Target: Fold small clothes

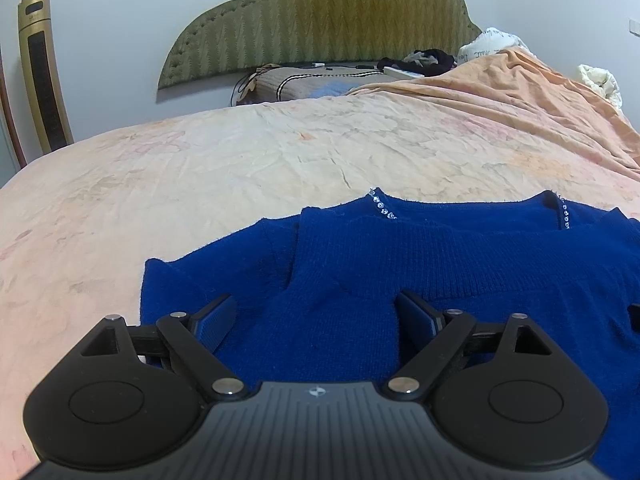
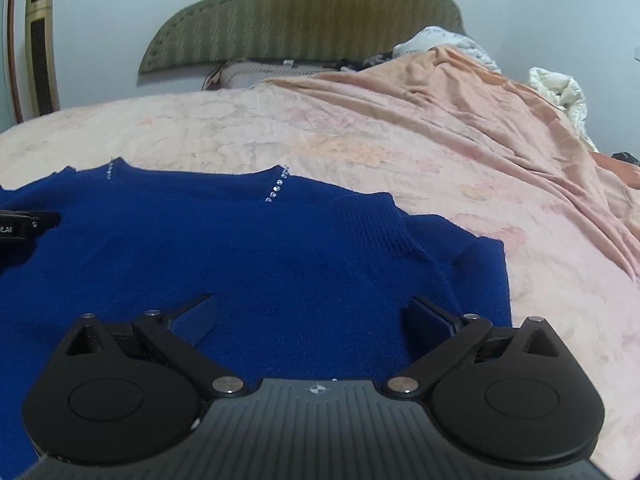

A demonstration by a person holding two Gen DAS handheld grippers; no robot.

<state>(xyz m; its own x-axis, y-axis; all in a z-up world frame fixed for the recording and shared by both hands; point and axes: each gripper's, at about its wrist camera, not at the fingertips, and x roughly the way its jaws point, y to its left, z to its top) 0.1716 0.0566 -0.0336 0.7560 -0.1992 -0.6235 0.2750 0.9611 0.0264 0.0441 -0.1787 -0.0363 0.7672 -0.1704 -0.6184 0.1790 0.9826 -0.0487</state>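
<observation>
Left wrist view: the left gripper (image 1: 314, 308) has its two fingers spread wide, nothing pinched between them. Both fingertips sit low over the royal-blue knitted sweater with rhinestone-trimmed neckline (image 1: 460, 264), which lies flat on the peach floral bedspread (image 1: 240, 160) at the near edge of the bed. A sleeve is folded inward across the body. The neckline points toward the olive quilted headboard (image 1: 328, 20). A crumpled orange blanket (image 1: 520, 92) is heaped along the bed's right side. A gold tower fan (image 1: 40, 72) stands at the wall beyond the bed's left edge.

Right wrist view: the right gripper (image 2: 314, 310) is likewise spread apart, holding nothing, fingertips over the sweater's (image 2: 240, 248) right portion. The sweater's right edge ends just beside the right finger. The left gripper's black body (image 2: 24, 226) shows at the frame's left edge, over the sweater.
</observation>
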